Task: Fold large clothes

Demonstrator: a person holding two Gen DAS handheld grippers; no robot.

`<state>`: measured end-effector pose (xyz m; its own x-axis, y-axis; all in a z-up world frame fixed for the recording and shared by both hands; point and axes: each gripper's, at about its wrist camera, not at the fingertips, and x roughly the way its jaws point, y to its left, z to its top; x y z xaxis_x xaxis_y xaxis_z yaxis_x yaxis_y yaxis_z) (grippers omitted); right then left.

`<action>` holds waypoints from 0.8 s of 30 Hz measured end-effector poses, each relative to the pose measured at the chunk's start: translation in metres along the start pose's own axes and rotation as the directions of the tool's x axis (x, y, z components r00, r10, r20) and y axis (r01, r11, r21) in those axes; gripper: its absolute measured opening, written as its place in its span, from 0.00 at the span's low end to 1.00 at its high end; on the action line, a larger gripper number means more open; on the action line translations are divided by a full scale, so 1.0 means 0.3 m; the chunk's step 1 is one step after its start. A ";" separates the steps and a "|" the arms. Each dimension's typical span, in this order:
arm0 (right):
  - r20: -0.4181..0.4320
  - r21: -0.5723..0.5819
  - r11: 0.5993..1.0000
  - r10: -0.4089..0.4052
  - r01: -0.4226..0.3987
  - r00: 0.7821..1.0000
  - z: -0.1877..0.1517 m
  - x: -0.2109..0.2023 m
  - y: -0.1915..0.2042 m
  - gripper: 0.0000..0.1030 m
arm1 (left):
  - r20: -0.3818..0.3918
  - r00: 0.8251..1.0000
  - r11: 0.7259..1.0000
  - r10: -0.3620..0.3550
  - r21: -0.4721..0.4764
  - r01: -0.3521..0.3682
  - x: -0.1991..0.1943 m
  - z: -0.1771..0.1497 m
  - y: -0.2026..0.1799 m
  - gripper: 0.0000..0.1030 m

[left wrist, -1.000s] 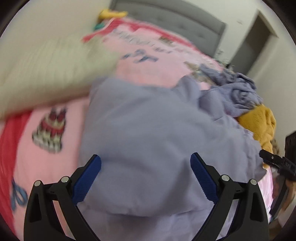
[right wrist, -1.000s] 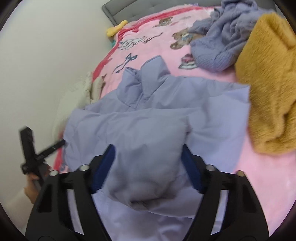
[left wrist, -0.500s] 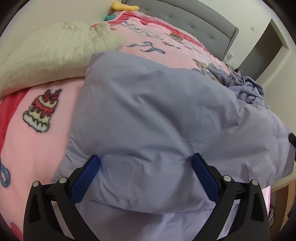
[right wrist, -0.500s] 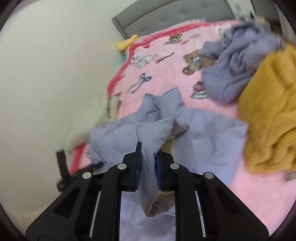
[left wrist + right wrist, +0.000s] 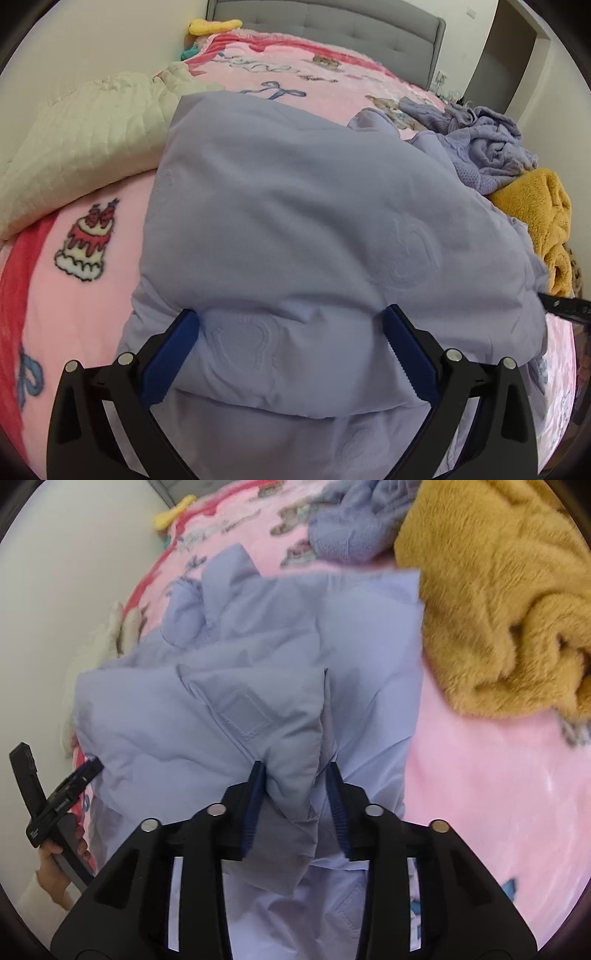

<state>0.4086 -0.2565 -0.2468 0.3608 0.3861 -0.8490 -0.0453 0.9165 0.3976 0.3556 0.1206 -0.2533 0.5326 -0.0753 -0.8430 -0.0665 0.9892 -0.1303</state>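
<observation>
Covering the pink bed (image 5: 74, 295), a lilac jacket (image 5: 295, 221) lies folded at its near middle, a mustard fleece (image 5: 498, 590) to its right. Left gripper (image 5: 291, 325) is spread wide over the padded fold, gripping nothing. Right gripper (image 5: 295, 786), partly parted, has a sleeve cuff (image 5: 291, 768) between its fingers.
</observation>
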 end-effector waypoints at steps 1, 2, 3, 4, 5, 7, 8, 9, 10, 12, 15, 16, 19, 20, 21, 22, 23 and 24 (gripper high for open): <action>0.024 -0.002 0.999 0.033 -0.033 0.999 0.000 -0.030 0.003 0.55 | -0.004 1.000 1.000 -0.011 -0.005 0.011 -0.011 0.013 0.000 0.95; 0.063 -0.006 0.997 0.071 -0.070 0.996 0.000 -0.076 0.009 0.57 | -0.005 1.000 1.000 -0.021 -0.007 0.021 -0.029 0.028 -0.001 0.95; 0.097 -0.015 0.997 0.077 -0.076 0.992 -0.001 -0.110 0.019 0.60 | 0.000 1.000 1.000 -0.030 0.003 0.030 -0.049 0.047 -0.005 0.95; 0.144 -0.038 0.997 0.076 -0.071 0.987 -0.001 -0.158 0.034 0.67 | 0.005 0.999 0.999 -0.035 0.012 0.035 -0.063 0.058 -0.009 0.95; 0.194 -0.065 0.997 0.051 -0.039 0.980 0.001 -0.204 0.055 0.71 | 0.023 0.999 0.998 -0.046 0.039 0.045 -0.091 0.085 -0.020 0.95; 0.281 -0.146 0.989 0.041 0.000 0.959 0.001 -0.267 0.103 0.75 | 0.062 0.997 0.994 -0.054 0.096 0.048 -0.128 0.132 -0.040 0.95; 0.315 -0.210 0.978 0.055 0.013 0.948 0.007 -0.290 0.141 0.75 | 0.087 0.994 0.988 -0.066 0.146 0.053 -0.143 0.167 -0.055 0.95; 0.318 -0.260 0.965 0.072 0.014 0.945 0.021 -0.292 0.169 0.76 | 0.094 0.993 0.982 -0.077 0.180 0.059 -0.145 0.192 -0.066 0.95; 0.297 -0.301 0.954 0.083 0.011 0.951 0.039 -0.273 0.197 0.75 | 0.081 0.993 0.971 -0.090 0.230 0.069 -0.131 0.229 -0.078 0.95; 0.223 -0.342 0.940 0.090 -0.008 0.971 0.077 -0.214 0.228 0.73 | 0.037 0.994 0.959 -0.102 0.268 0.088 -0.072 0.299 -0.087 0.95; 0.137 -0.339 0.941 0.055 -0.005 0.989 0.111 -0.103 0.259 0.68 | -0.107 0.982 0.966 -0.158 0.189 0.176 0.053 0.355 -0.064 0.95; 0.105 -0.323 0.947 0.034 0.002 0.994 0.111 -0.072 0.250 0.68 | -0.133 0.980 0.969 -0.151 0.175 0.173 0.082 0.358 -0.059 0.95; 0.066 -0.267 0.964 0.003 0.015 0.998 0.084 -0.008 0.209 0.68 | -0.152 0.973 0.969 -0.173 0.148 0.196 0.142 0.359 -0.037 0.95; 0.063 -0.251 0.968 0.002 0.014 0.998 0.073 0.005 0.198 0.67 | -0.162 0.970 0.970 -0.182 0.135 0.204 0.161 0.357 -0.032 0.95; 0.059 -0.238 0.971 0.000 0.014 0.998 0.068 0.020 0.194 0.67 | -0.170 0.968 0.969 -0.187 0.130 0.210 0.175 0.352 -0.029 0.95; 0.053 -0.228 0.973 -0.010 0.022 0.999 0.057 0.035 0.185 0.67 | -0.179 0.964 0.968 -0.196 0.122 0.220 0.193 0.347 -0.030 0.95; 0.046 -0.228 0.973 -0.032 0.042 0.998 0.042 0.054 0.176 0.67 | -0.188 0.962 0.967 -0.196 0.126 0.221 0.209 0.341 -0.035 0.95; 0.050 -0.236 0.970 -0.045 0.056 0.998 0.033 0.075 0.177 0.67 | -0.193 0.963 0.967 -0.188 0.136 0.216 0.222 0.335 -0.041 0.95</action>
<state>0.4237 -0.2002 -0.2414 0.4084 0.3384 -0.8477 -0.2434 0.9355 0.2562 0.4766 0.1158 -0.2555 0.3628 -0.2825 -0.8880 0.1659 0.9573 -0.2368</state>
